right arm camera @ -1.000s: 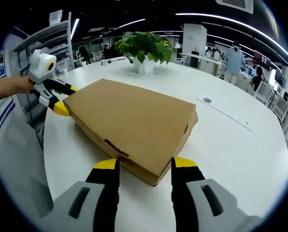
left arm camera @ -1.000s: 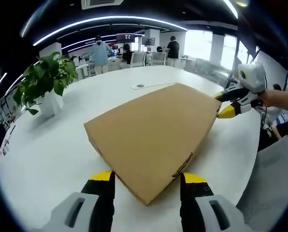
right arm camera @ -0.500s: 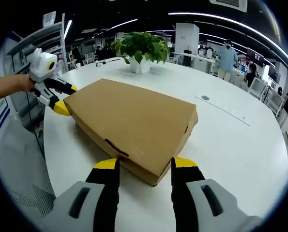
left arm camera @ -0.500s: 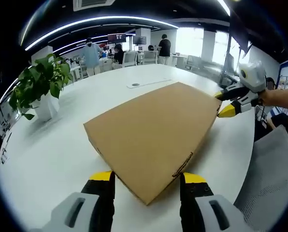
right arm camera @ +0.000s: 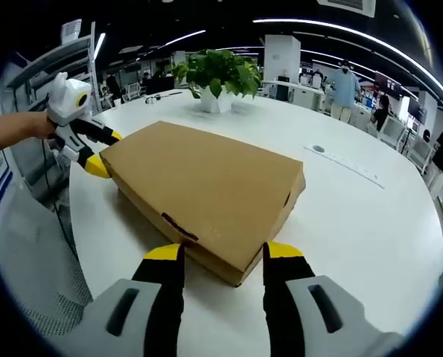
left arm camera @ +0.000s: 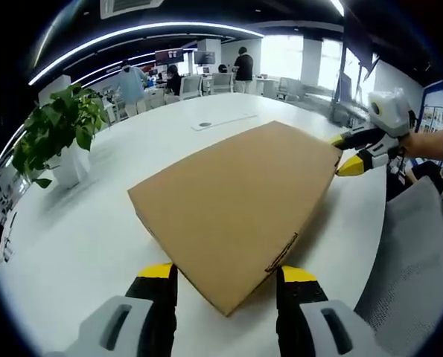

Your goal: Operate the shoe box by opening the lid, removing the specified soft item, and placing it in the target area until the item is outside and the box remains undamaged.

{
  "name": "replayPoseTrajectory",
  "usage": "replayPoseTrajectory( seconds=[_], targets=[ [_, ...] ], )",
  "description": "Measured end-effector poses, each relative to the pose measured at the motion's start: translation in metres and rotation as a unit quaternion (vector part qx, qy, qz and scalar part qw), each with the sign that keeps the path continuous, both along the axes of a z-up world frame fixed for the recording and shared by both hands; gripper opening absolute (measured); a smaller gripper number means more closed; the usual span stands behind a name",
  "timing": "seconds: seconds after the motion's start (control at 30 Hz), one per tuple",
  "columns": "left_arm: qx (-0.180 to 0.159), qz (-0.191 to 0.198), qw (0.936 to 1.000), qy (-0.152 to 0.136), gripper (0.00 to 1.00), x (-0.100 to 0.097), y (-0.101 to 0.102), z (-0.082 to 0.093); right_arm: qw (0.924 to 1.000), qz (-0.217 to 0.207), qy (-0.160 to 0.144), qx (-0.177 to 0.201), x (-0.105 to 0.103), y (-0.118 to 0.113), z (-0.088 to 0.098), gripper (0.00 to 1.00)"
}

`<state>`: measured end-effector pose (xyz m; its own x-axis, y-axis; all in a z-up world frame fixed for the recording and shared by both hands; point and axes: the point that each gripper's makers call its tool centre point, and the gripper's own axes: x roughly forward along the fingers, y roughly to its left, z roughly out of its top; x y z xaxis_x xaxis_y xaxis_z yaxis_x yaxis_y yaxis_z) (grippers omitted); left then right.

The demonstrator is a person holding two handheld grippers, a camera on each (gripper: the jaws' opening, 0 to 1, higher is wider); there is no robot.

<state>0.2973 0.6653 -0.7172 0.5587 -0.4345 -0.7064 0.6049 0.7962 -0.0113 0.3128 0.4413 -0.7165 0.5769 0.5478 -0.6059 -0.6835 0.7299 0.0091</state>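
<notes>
- The white round table [left arm camera: 72,245] carries everything.
- The box [left arm camera: 236,201], plain brown cardboard with its lid shut, lies flat near the table's edge.
- A plant [right arm camera: 220,73] in a white pot stands further in on the table, well apart from the box.
- The left claw [left arm camera: 225,277] is spread wide, one jaw each side of a box corner.
- The right claw [right arm camera: 220,256] is likewise agape, straddling the opposite corner.
- People stand among desks far behind.
</notes>
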Motion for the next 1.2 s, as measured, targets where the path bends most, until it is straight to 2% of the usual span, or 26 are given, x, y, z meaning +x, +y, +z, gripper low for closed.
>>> replayPoseTrajectory(
  seconds=[0.4, 0.77, 1.2],
  targets=[
    [0.009, -0.018, 0.9998, 0.005, 0.53, -0.011, 0.022, -0.001, 0.9999, 0.004, 0.002, 0.013, -0.021, 0.018, 0.001, 0.35],
    [0.015, -0.034, 0.9993, 0.009, 0.53, -0.018, 0.032, -0.001, 0.9997, 0.018, 0.001, 0.018, -0.038, 0.027, 0.001, 0.33],
    [0.011, -0.019, 0.9997, 0.013, 0.51, -0.027, 0.04, -0.001, 0.9991, 0.031, 0.0, 0.028, -0.047, 0.033, 0.002, 0.31]
  ],
)
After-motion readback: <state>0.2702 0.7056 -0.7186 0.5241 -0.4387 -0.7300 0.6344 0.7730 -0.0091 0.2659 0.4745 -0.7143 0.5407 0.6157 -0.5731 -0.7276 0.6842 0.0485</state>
